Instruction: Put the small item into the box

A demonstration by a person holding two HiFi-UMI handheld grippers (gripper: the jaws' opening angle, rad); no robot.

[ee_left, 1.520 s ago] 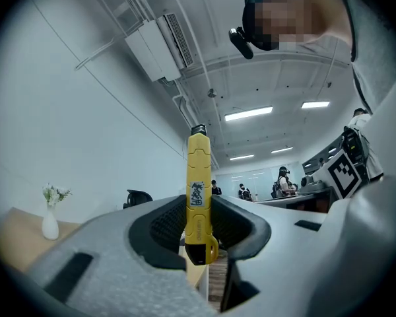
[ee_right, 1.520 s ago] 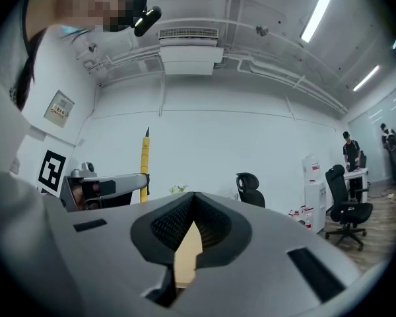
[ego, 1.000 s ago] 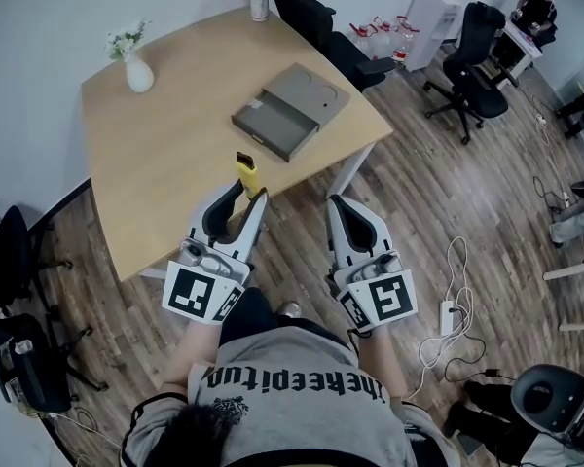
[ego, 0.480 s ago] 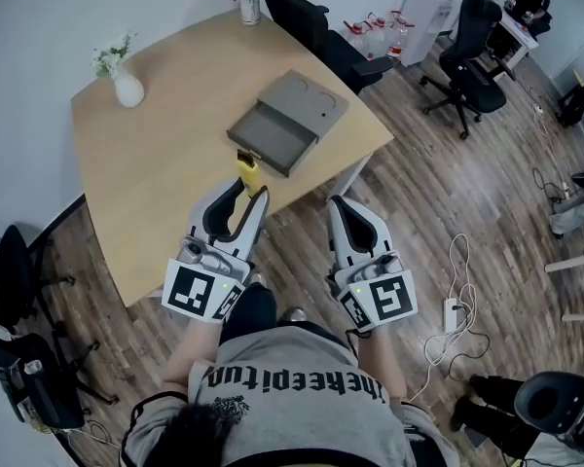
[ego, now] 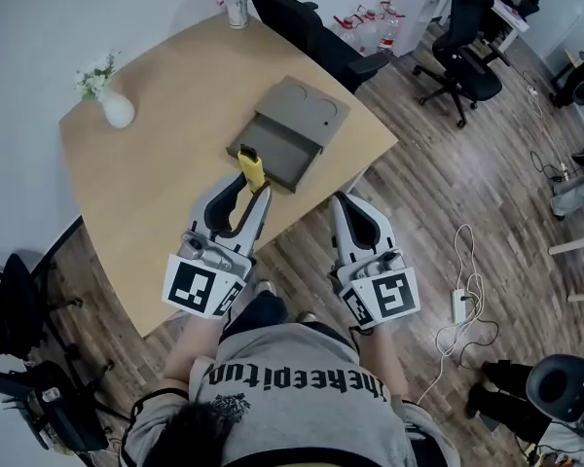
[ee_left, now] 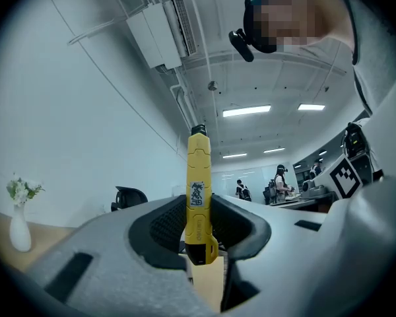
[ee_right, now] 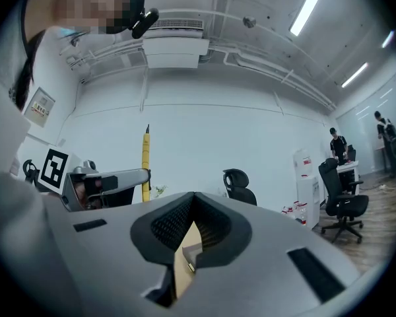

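Head view, left tool [ego: 254, 193] clamps yellow cutter [ego: 250, 167], box [ego: 307, 113] beyond

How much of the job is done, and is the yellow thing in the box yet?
Not yet. Done: the yellow item is picked up, clamped upright in the left gripper. In hand: it is held close to the near side of the grey box, whose tray lies open on the table. The right gripper is shut and holds nothing. Left: bring the item over the open tray and let it go inside.
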